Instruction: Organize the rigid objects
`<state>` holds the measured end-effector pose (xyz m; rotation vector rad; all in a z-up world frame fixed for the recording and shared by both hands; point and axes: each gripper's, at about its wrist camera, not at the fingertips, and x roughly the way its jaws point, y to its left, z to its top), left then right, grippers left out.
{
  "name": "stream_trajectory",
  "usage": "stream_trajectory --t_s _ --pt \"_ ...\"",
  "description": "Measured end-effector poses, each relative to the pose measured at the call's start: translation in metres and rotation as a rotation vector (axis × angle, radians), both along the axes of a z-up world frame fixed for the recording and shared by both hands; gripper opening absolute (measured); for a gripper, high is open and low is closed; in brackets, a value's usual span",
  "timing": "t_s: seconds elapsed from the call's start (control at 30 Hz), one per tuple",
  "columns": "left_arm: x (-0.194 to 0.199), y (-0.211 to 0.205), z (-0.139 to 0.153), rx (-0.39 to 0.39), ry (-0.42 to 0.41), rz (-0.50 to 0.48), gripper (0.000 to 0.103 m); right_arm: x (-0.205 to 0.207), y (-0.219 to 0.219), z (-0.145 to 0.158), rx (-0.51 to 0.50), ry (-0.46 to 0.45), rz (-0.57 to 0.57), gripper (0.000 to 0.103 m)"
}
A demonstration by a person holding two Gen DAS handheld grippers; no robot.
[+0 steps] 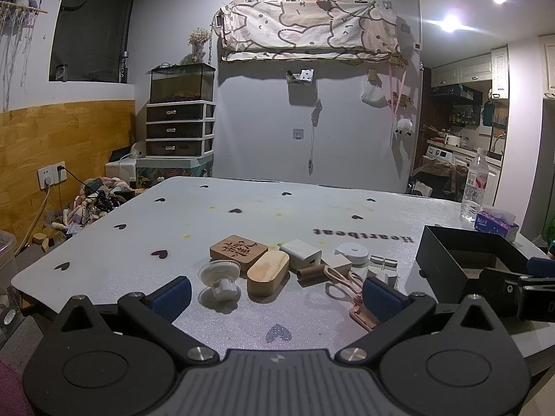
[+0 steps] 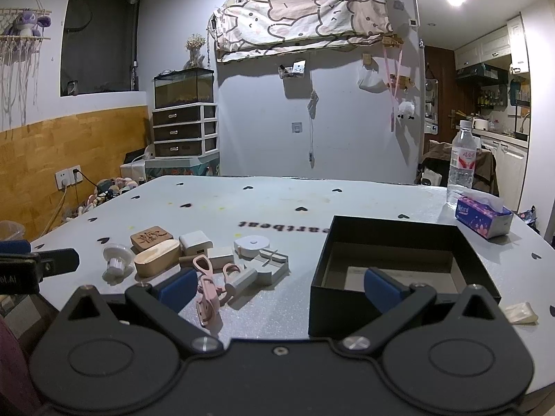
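Clutter (image 1: 301,267) ahead of left tool (image 1: 274,298), apart

A clear water bottle (image 2: 460,163) stands upright at the table's (image 2: 277,204) far right corner, with a purple tissue box (image 2: 484,215) just beside it, nearer. Far left, a glass tank (image 2: 184,86) sits atop a three-drawer unit (image 2: 185,130) against the wall.

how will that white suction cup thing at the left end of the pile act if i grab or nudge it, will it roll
The white suction cup piece lies tilted on its round disc and small stem, so a nudge would probably roll it in an arc rather than slide it. It looks like light plastic. The thin disc edge may slip from the left gripper; the stubby stem seems the safer grasp.
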<state>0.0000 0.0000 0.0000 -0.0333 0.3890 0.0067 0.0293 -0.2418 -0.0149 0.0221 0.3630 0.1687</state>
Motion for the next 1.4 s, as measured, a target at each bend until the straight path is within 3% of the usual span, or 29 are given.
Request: stream_trajectory --t_s 1.4 --pt "0.0002 -0.0001 -0.0001 0.001 0.000 0.000 0.103 -0.0009 0.0033 0.0004 -0.007 0.000 0.002 0.103"
